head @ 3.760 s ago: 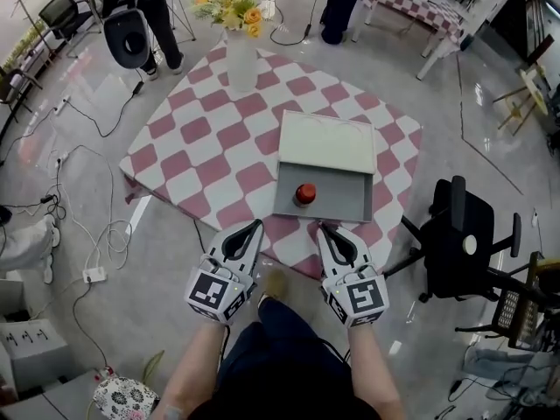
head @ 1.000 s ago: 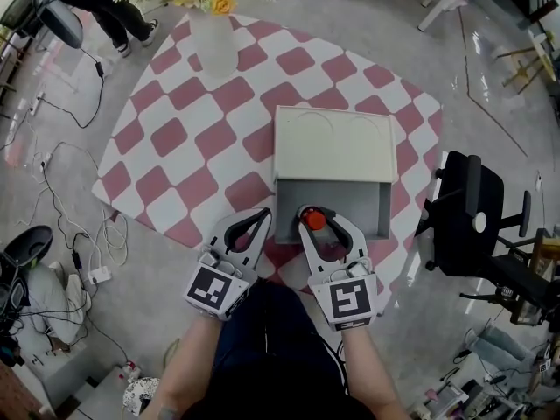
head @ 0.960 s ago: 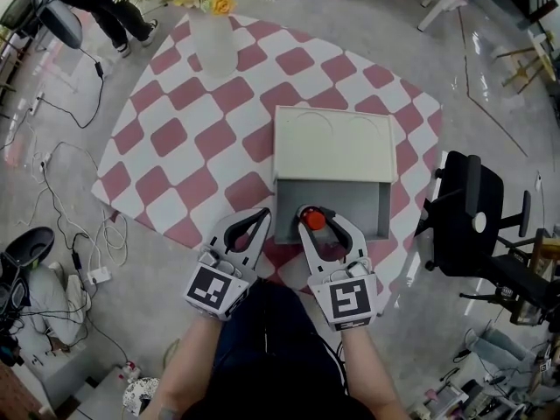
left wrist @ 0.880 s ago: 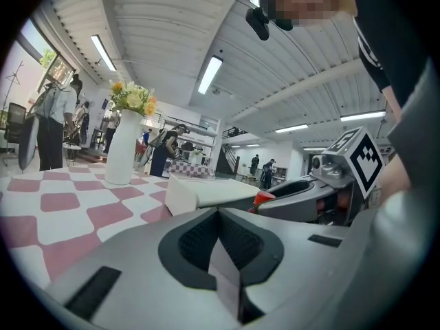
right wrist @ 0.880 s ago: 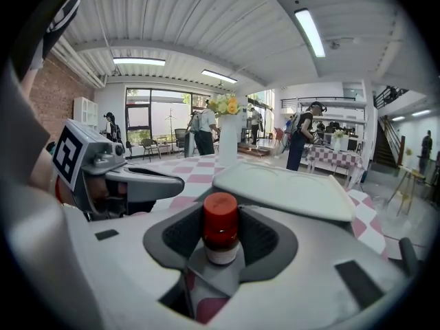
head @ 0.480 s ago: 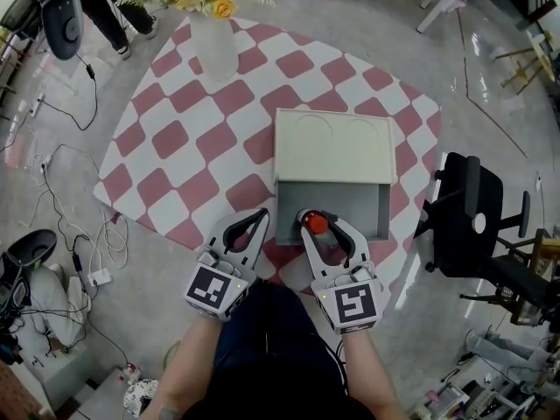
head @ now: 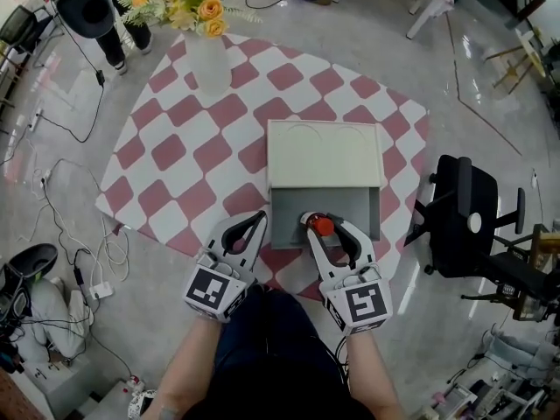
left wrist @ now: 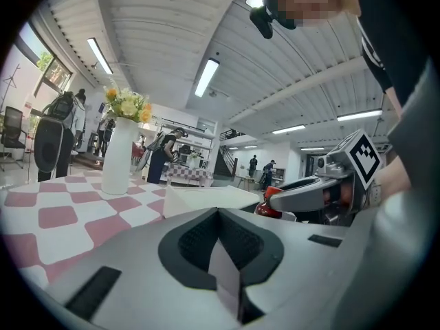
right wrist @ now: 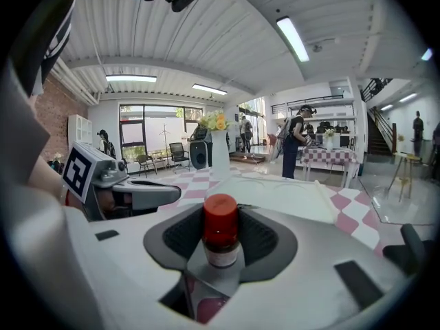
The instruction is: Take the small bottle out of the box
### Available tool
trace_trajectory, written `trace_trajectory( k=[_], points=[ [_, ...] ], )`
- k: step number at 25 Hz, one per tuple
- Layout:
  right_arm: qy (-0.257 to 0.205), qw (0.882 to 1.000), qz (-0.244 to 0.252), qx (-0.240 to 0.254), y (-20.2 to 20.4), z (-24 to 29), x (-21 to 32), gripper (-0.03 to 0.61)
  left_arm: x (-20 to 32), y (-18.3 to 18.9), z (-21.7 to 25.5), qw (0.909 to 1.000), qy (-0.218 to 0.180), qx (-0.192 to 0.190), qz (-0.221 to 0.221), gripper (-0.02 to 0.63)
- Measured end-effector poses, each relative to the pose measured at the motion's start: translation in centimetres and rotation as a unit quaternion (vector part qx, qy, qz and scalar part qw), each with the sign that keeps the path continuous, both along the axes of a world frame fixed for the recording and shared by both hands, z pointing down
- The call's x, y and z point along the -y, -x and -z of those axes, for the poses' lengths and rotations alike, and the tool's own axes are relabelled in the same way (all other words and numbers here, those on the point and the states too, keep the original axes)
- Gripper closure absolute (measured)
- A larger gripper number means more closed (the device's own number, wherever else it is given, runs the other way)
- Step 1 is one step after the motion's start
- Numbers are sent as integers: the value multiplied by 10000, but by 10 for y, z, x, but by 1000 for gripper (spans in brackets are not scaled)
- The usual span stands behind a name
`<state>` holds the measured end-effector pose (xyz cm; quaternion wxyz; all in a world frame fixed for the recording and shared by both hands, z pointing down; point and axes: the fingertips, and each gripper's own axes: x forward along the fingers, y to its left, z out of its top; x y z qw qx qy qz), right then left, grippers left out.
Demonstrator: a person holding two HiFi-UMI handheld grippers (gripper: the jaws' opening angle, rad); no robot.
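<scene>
The right gripper (head: 322,223) is clamped on the small bottle (right wrist: 221,234), which stands upright between its jaws, red cap up, over the near part of the open grey box (head: 289,213) on the checked table (head: 175,147). The left gripper (head: 256,218), jaws together and empty, sits just beside the box.

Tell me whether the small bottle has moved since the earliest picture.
Yes. The small bottle, gripped in the right tongs, has shifted toward the near edge of the box.
</scene>
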<state>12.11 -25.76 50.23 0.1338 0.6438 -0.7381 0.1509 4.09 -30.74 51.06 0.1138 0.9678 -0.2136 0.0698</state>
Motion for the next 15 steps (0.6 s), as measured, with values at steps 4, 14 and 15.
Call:
trace_trajectory(
  k=[4, 14, 15],
  points=[
    [-101, 9998, -97, 115, -6, 11, -4, 428, 1, -4, 11, 9999, -75, -58, -35, 614],
    [-332, 9988, -249, 274, -19, 41, -13, 430, 7, -6, 41, 9996, -218, -194, -10, 614],
    [-351, 9987, -245, 284, -19, 44, -14, 430, 8, -6, 45, 9995, -244, -207, -1, 614]
  ],
)
